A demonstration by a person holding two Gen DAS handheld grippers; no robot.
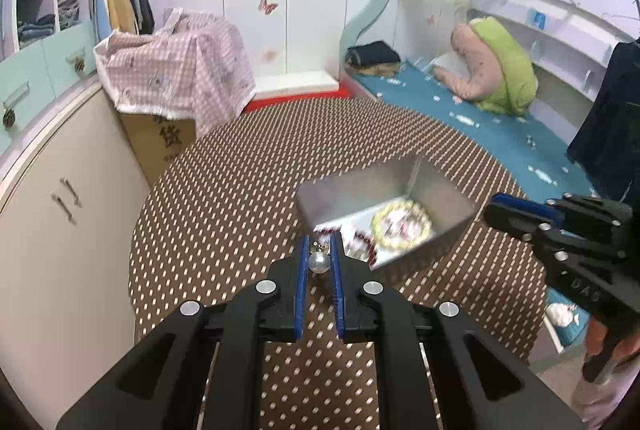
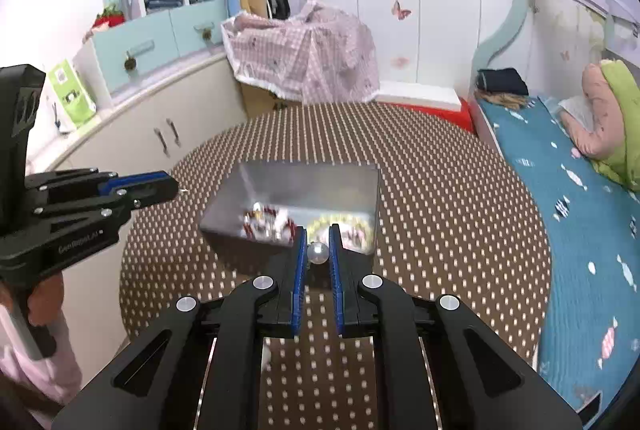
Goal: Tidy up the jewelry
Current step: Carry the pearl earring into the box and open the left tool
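- Left gripper (image 1: 320, 250) is clamped on a pearl earring (image 1: 319, 262), right between its blue pads.
- Right gripper (image 2: 318, 242) pinches a second pearl (image 2: 318, 253) the same way.
- One grey box (image 1: 384, 186) sits just ahead of both tips, on the dotted table (image 1: 224, 190).
- Inside: one yellow bead bracelet (image 1: 401, 226), and blurred red pieces, perhaps two.
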